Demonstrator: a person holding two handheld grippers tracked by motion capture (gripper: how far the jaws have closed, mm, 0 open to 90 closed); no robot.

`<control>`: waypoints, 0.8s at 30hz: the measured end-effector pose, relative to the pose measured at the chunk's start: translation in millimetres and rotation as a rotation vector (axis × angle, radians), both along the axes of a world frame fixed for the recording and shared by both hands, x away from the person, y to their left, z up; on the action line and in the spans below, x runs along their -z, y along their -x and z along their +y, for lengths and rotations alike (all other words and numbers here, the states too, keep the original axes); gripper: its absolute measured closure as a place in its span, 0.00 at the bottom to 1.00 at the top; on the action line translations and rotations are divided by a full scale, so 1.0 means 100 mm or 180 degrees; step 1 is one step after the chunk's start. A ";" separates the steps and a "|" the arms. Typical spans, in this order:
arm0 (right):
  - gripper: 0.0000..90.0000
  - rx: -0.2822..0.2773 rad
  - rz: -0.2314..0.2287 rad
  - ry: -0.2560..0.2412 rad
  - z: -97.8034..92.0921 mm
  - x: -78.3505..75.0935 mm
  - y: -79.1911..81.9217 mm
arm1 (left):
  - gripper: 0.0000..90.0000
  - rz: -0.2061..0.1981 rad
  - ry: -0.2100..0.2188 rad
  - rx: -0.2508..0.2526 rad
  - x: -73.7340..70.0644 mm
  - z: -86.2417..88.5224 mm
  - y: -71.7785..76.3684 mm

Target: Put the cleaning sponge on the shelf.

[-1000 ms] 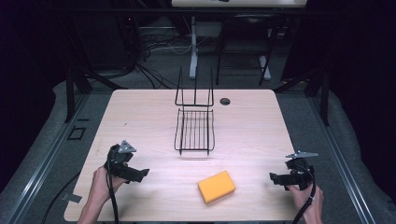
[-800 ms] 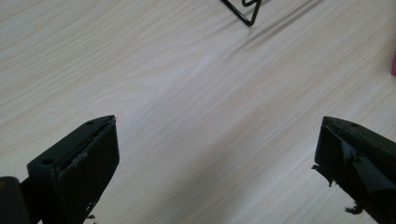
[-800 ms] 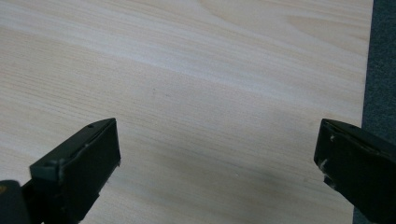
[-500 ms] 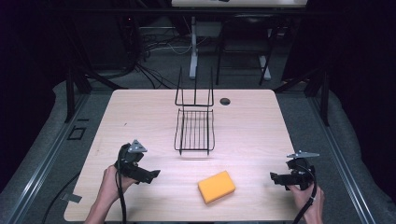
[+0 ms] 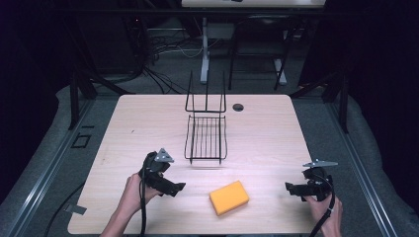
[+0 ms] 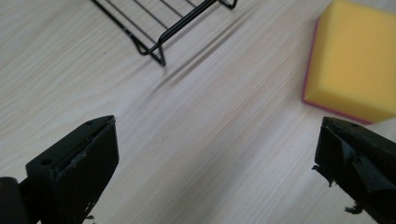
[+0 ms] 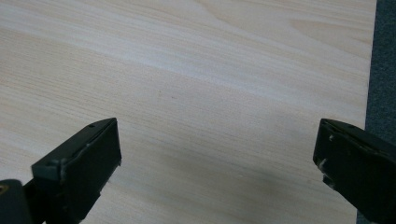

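A yellow sponge [image 5: 229, 197] with a pink underside lies flat near the table's front edge; the left gripper view has the sponge [image 6: 355, 60] at upper right. My left gripper [image 5: 179, 187] hovers left of it, jaws open and pointing toward it, a short gap away. In its own view the left gripper [image 6: 217, 168] has bare wood between its jaws. My right gripper [image 5: 288, 187] is held open at the front right, pointing left toward the sponge from farther off. The right gripper [image 7: 217, 168] looks onto plain tabletop.
A black wire rack [image 5: 206, 134] with an upright back stands at the table's middle; the rack's corner [image 6: 154, 44] lies just ahead of the left gripper. A dark round hole [image 5: 238, 107] sits near the far edge. The table's edge and grey floor [image 7: 384, 70] run beside the right gripper.
My left gripper has travelled right along the front of the table toward the sponge. The right gripper, the sponge and the rack have stayed in place.
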State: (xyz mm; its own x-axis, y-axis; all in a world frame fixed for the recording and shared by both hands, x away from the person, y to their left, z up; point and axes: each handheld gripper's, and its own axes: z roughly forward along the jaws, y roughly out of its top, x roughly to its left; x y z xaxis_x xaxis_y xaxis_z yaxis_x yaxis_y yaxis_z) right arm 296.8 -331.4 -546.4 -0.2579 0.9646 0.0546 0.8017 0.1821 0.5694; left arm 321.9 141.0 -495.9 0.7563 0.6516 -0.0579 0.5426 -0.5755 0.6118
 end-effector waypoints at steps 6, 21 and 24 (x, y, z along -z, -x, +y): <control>0.01 -0.0016 -0.0003 0.0006 0.01 0.00 0.00 | 0.00 0.0002 0.0018 0.0171 -0.02 -0.24 0.02; 0.01 -0.0039 0.0002 0.0000 0.02 0.00 0.00 | 0.00 0.0065 -0.0082 0.0537 0.06 -0.74 0.10; 0.01 -0.0049 0.0004 -0.0004 0.02 0.00 0.01 | 0.00 0.0107 -0.0129 0.0635 0.09 -0.86 0.12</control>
